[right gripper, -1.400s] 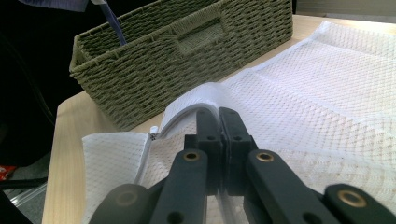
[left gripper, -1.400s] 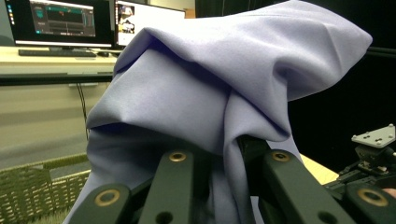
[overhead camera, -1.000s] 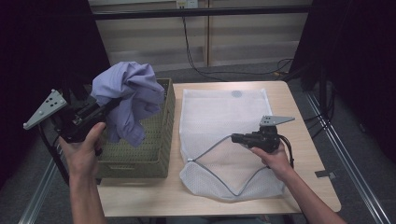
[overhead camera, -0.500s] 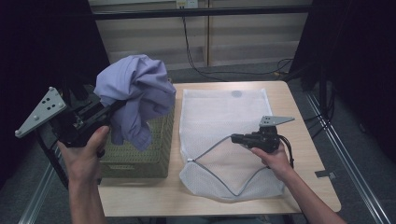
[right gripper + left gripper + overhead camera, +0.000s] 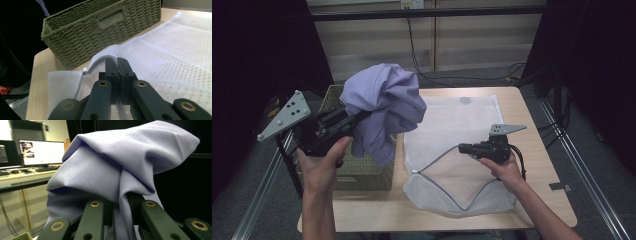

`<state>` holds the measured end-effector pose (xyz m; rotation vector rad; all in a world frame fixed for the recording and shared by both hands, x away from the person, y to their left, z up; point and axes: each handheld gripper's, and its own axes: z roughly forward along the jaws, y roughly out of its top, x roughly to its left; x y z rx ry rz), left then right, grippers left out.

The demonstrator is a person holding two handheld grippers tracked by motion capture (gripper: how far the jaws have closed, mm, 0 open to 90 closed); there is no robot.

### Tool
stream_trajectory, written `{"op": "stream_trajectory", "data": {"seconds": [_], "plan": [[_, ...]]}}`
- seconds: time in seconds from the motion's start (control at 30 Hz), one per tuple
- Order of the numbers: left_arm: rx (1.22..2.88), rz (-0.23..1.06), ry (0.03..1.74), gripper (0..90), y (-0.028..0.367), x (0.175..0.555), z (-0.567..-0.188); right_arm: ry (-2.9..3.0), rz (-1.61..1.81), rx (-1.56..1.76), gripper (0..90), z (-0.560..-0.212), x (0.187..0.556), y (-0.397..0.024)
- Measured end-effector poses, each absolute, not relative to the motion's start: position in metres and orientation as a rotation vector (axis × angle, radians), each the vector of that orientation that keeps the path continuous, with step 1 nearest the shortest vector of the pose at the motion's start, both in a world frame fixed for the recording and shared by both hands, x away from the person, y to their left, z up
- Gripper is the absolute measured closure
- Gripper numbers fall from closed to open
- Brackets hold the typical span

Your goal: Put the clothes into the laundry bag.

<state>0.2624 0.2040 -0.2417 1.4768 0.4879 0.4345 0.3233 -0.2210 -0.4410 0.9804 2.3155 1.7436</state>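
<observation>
While left hand-held gripper (image 5: 354, 119) clamps raised cloth (image 5: 384, 107) | right hand-held gripper (image 5: 462, 148) pinches mesh bag (image 5: 462, 120) rim

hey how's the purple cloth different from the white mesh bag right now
The purple cloth is plain and bunched, hanging in the air over the basket; the mesh bag is see-through netting spread flat on the table. The left gripper holds the cloth up, while the right gripper pinches the bag's zipper edge. Both are soft fabric, each gripped.
</observation>
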Motion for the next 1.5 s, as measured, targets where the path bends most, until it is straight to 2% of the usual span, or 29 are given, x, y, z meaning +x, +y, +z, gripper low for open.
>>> {"op": "stream_trajectory", "data": {"seconds": [0.9,1.23,1.5], "plan": [[1.658,0.207,0.334,79.5,0.123,0.272,-0.271,2.307,1.776,0.971,88.7,-0.439,0.324,-0.221],[1.729,0.116,0.319,79.4,0.102,0.274,-0.296,2.294,1.781,0.981,88.7,-0.438,0.324,-0.223],[1.775,0.073,0.31,79.4,0.101,0.275,-0.31,2.302,1.778,0.979,88.7,-0.439,0.323,-0.221]]}}
